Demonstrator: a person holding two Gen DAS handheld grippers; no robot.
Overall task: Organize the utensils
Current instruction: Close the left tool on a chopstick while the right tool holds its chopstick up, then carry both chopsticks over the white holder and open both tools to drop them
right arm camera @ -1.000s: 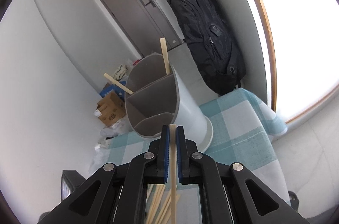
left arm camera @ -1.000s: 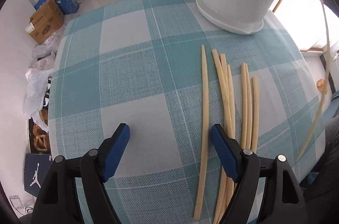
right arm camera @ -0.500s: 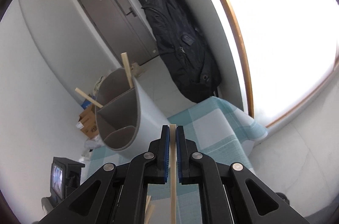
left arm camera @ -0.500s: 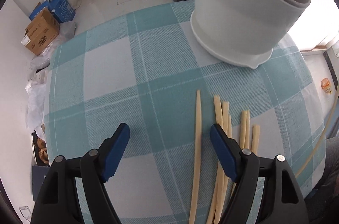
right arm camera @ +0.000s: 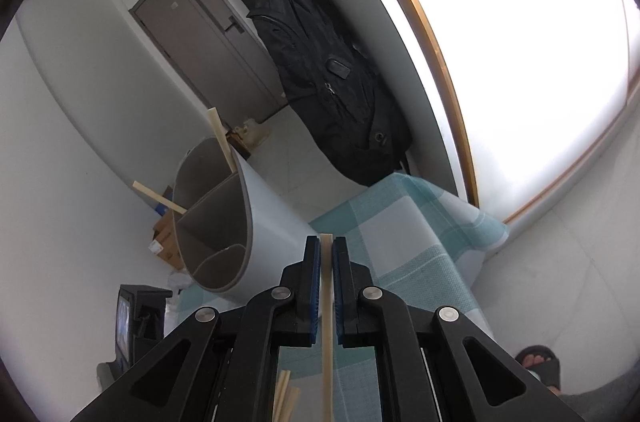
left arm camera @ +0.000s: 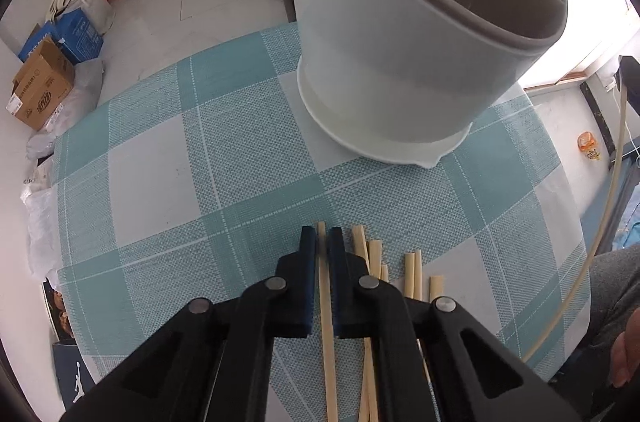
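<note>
Several pale wooden chopsticks (left arm camera: 374, 258) lie side by side on the teal checked tablecloth (left arm camera: 240, 150). My left gripper (left arm camera: 322, 242) is shut on the leftmost chopstick (left arm camera: 326, 302), low over the cloth. A white divided utensil holder (left arm camera: 400, 62) stands just beyond it. My right gripper (right arm camera: 326, 250) is shut on another chopstick (right arm camera: 327, 302) and holds it in the air beside the holder (right arm camera: 224, 222), which has two chopsticks (right arm camera: 222, 142) in it. That held chopstick shows at the right edge of the left wrist view (left arm camera: 600, 222).
Cardboard boxes (left arm camera: 40, 94) and bags (left arm camera: 80, 2) lie on the floor past the table's far left edge. A black backpack (right arm camera: 328, 74) hangs on the wall. A person's knee (left arm camera: 612, 286) is at the table's right edge. A sandalled foot (right arm camera: 538, 362) rests on the floor.
My left gripper moved toward the holder and closed from wide open onto the leftmost chopstick. My right gripper, still holding its chopstick, swung away from above the holder to its side.
</note>
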